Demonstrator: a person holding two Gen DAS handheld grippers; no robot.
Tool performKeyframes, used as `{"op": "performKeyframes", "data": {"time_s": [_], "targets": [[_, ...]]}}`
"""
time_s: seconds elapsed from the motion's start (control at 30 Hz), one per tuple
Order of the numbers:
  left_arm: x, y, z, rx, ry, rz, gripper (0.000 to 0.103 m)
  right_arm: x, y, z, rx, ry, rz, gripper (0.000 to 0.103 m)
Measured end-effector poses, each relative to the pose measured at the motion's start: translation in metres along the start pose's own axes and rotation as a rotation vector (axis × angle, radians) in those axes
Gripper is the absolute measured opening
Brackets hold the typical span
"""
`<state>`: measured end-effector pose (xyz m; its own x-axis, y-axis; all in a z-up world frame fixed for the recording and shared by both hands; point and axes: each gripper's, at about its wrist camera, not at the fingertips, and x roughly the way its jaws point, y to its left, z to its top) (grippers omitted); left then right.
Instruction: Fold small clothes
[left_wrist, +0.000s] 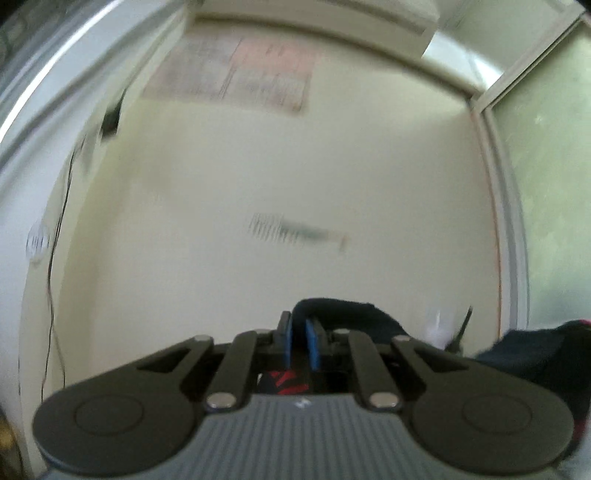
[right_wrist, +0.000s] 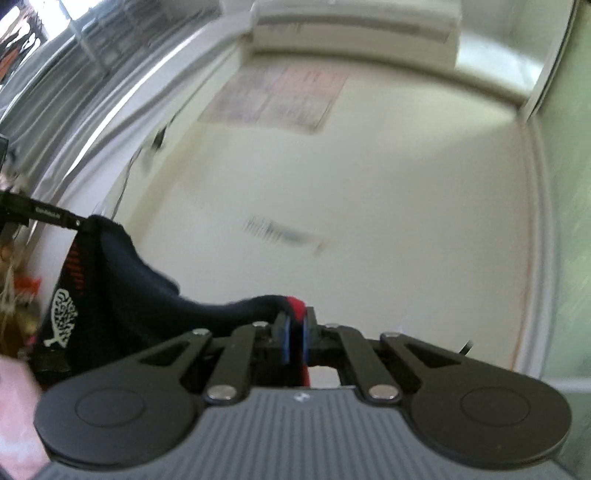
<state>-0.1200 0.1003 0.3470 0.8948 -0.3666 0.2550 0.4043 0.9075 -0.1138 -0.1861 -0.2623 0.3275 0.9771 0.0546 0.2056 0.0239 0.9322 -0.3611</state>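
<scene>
The left gripper (left_wrist: 299, 341) is pinching a dark navy garment (left_wrist: 347, 317), its blue pads (left_wrist: 313, 349) standing narrow with the cloth edge rising between and just beyond them. The right gripper (right_wrist: 294, 338) is doing the same on another edge, where a red band (right_wrist: 296, 307) of the garment is sitting between its nearly closed pads. Both grippers are pointing upward toward a pale wall (left_wrist: 295, 166), so the garment is not lying on any surface in view; it is hanging in the air between the two tools. In the right wrist view the cloth is running away to the left from the fingers and is hanging down there, showing a white printed emblem (right_wrist: 63, 317) and red stripes. In the left wrist view the same cloth is passing off to the right. I judge therefore that the long axis of the garment is stretching from one gripper to the other, each one holding an end, and neither one is nearer. On the wall a blurred poster (left_wrist: 236, 74) and an air conditioner (right_wrist: 354, 22) are showing. The next move probably needs the two ends brought together or lowered onto a surface, which the pictures are not showing.
</scene>
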Motion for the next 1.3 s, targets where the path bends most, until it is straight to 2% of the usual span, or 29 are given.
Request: {"op": "performKeyframes", "data": {"time_s": [0.13,0.2,0.33,0.4,0.5,0.57,0.63,0.67,0.7,0.73,0.77,0.8,0.83,0.87,0.9,0.97,1.03,1.07,1.2,1.23,1.27,1.3], "targets": [[-0.013,-0.027,0.029,0.061,-0.122,-0.008,0.008,-0.015,-0.011,0.03,0.008,-0.073,-0.043,0.0],[-0.013,-0.04,0.036,0.096,-0.147,-0.01,0.008,-0.014,-0.018,0.035,0.008,-0.091,-0.076,0.0],[0.013,-0.052,0.019,0.13,-0.089,-0.011,0.008,-0.002,-0.033,0.022,0.08,-0.052,-0.073,0.0],[0.034,-0.053,0.004,0.132,-0.031,-0.001,0.008,0.006,-0.034,0.008,0.094,-0.013,-0.073,0.0],[0.079,-0.044,-0.039,0.099,0.099,0.02,0.008,0.033,-0.036,-0.03,0.132,0.096,-0.057,0.0],[0.11,-0.037,-0.07,0.097,0.169,0.061,0.008,0.057,-0.035,-0.063,0.157,0.179,-0.054,0.0],[0.149,-0.034,-0.11,0.111,0.242,0.104,0.01,0.095,-0.034,-0.11,0.204,0.288,-0.061,0.0],[0.175,-0.033,-0.136,0.12,0.283,0.132,0.014,0.117,-0.032,-0.135,0.23,0.339,-0.07,0.0],[0.203,-0.036,-0.17,0.15,0.338,0.171,0.024,0.143,-0.027,-0.167,0.248,0.402,-0.078,0.0],[0.229,-0.039,-0.208,0.222,0.424,0.221,0.04,0.17,-0.02,-0.205,0.253,0.484,-0.081,0.001],[0.255,-0.041,-0.248,0.31,0.548,0.269,0.04,0.192,-0.012,-0.241,0.24,0.574,-0.09,0.025],[0.272,-0.039,-0.285,0.37,0.687,0.303,0.024,0.207,-0.002,-0.279,0.209,0.685,-0.105,0.035],[0.276,-0.035,-0.323,0.391,0.82,0.324,0.008,0.209,0.004,-0.304,0.179,0.761,-0.125,0.035],[0.267,-0.029,-0.344,0.37,0.876,0.298,0.009,0.201,0.009,-0.326,0.161,0.814,-0.126,0.036],[0.251,-0.024,-0.356,0.343,0.888,0.248,0.013,0.183,0.012,-0.345,0.175,0.851,-0.078,0.038],[0.204,-0.016,-0.368,0.311,0.865,0.162,0.014,0.14,0.013,-0.365,0.231,0.898,0.002,0.049],[0.159,-0.006,-0.369,0.262,0.853,0.104,0.032,0.096,0.012,-0.379,0.293,0.95,0.05,0.051],[0.14,-0.003,-0.37,0.235,0.851,0.07,0.034,0.077,0.012,-0.383,0.318,0.98,0.064,0.054],[0.089,0.005,-0.382,0.097,0.915,-0.037,0.035,0.009,0.015,-0.392,0.337,1.081,0.015,0.054],[0.078,0.003,-0.385,0.086,0.921,-0.051,0.035,-0.005,0.015,-0.392,0.353,1.076,-0.002,0.044],[0.071,0.003,-0.387,0.082,0.92,-0.055,0.035,-0.019,0.014,-0.39,0.388,1.068,-0.019,0.019],[0.068,0.005,-0.389,0.076,0.917,-0.058,0.037,-0.028,0.012,-0.387,0.431,1.065,-0.022,0.0]]}}
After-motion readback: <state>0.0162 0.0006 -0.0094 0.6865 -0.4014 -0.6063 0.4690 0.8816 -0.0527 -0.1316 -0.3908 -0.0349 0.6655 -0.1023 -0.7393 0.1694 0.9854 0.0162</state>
